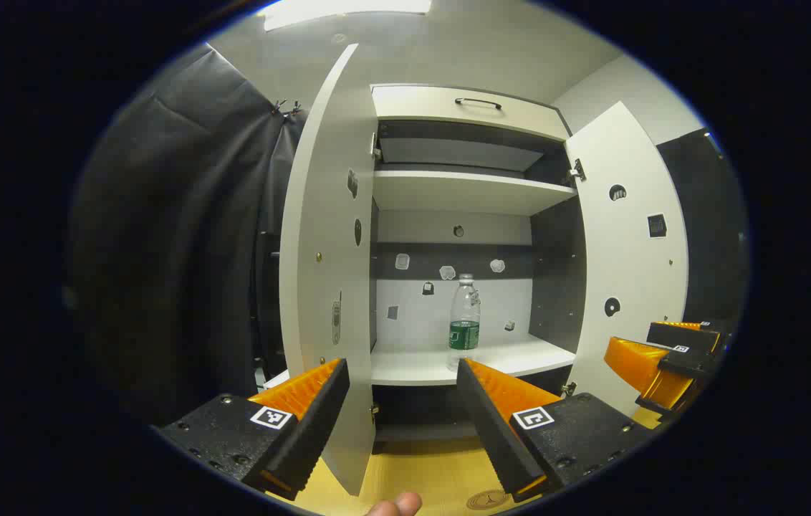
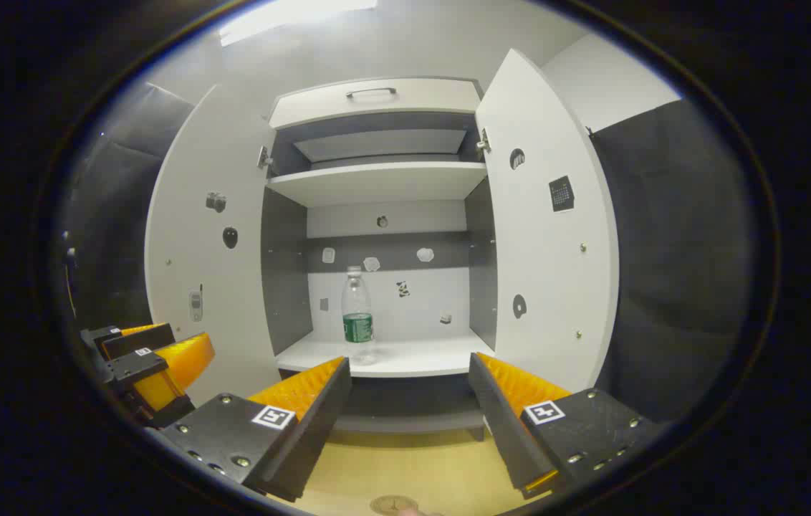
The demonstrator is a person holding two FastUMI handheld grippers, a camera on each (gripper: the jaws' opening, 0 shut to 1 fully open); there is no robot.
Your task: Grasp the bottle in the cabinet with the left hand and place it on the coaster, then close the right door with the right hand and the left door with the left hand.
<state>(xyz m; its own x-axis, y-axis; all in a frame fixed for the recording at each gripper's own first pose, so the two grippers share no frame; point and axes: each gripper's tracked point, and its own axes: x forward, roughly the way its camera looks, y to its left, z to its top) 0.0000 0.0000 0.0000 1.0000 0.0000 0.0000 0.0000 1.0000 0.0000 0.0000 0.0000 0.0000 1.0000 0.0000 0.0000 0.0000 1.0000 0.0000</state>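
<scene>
A clear plastic bottle point(image 1: 464, 319) with a green label stands upright on the lower shelf of the open white cabinet point(image 1: 463, 362); the right gripper view has the bottle point(image 2: 357, 315) left of the shelf's middle. My left gripper point(image 1: 402, 367) is open and empty, well short of the shelf, beside the left door point(image 1: 323, 272). My right gripper point(image 2: 409, 362) is open and empty too, facing the cabinet from the front. Both doors stand wide open: left door point(image 2: 208, 272), right door point(image 1: 627, 251) point(image 2: 549, 251). A round coaster point(image 1: 488, 499) point(image 2: 392, 505) lies on the yellow tabletop just below the grippers.
The right gripper point(image 1: 653, 342) shows at the right edge of the left gripper view, the left gripper point(image 2: 165, 347) at the left of the right gripper view. An upper shelf point(image 2: 377, 183) and a drawer with a handle point(image 2: 371, 92) sit above. A fingertip point(image 1: 395, 505) pokes in below.
</scene>
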